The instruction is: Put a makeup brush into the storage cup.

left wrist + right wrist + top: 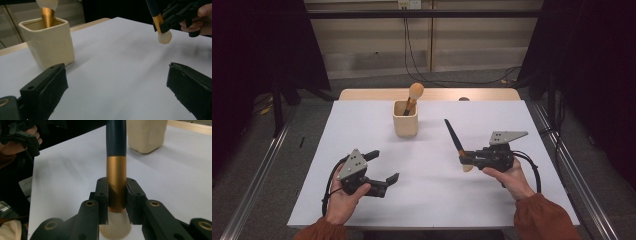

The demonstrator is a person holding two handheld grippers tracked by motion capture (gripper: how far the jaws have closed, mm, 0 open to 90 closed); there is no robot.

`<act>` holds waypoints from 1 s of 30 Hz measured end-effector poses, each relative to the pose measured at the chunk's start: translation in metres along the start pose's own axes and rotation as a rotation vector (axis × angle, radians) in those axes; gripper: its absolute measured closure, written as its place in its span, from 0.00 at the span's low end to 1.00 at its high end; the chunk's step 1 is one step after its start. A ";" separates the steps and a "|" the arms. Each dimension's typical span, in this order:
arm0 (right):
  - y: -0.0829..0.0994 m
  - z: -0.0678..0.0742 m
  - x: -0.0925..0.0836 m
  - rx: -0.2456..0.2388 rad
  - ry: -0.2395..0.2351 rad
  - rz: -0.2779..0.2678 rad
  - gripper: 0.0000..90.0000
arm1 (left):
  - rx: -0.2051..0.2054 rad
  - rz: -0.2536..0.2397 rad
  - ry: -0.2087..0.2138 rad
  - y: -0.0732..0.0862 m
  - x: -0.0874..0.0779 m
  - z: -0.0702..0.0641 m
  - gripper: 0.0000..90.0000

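A cream square cup (405, 119) stands at the table's middle back with one brush (414, 95) upright in it, its pale head on top. My right gripper (463, 159) is shut on the gold ferrule of a second makeup brush (455, 140); its dark handle slants up toward the back left and its pale bristle head (164, 37) hangs below the jaws, above the table. In the right gripper view the pads clamp the gold ferrule (116, 182). My left gripper (384, 167) stands open at the front left, nothing between its fingers (46, 87). The cup (48, 43) is ahead of it to the left.
The white table top (432, 195) lies on a wooden table whose bare strip (362, 94) shows at the back. Cables (422, 70) run over the grey floor behind. Metal rails (257, 170) flank both sides.
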State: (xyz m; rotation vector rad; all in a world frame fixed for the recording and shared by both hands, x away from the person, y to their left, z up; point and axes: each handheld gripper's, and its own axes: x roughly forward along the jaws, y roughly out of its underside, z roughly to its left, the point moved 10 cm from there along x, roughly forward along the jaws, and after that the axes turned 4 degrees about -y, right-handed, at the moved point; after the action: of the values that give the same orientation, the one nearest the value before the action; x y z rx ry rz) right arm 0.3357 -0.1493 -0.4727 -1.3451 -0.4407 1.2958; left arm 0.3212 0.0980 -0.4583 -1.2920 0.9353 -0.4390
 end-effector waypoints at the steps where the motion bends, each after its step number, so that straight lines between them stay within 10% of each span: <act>1: 0.000 0.003 0.002 -0.003 -0.011 0.007 0.83 | -0.001 0.004 0.010 0.000 0.002 -0.002 0.03; 30: 0.010 0.051 0.045 -0.125 -0.180 0.255 0.83 | 0.085 0.124 0.206 -0.013 0.026 -0.033 0.04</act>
State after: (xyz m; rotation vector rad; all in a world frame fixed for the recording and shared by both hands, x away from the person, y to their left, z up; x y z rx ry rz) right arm 0.3028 -0.0910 -0.4866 -1.4283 -0.4918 1.6317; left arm 0.3127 0.0545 -0.4542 -1.1195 1.1504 -0.5162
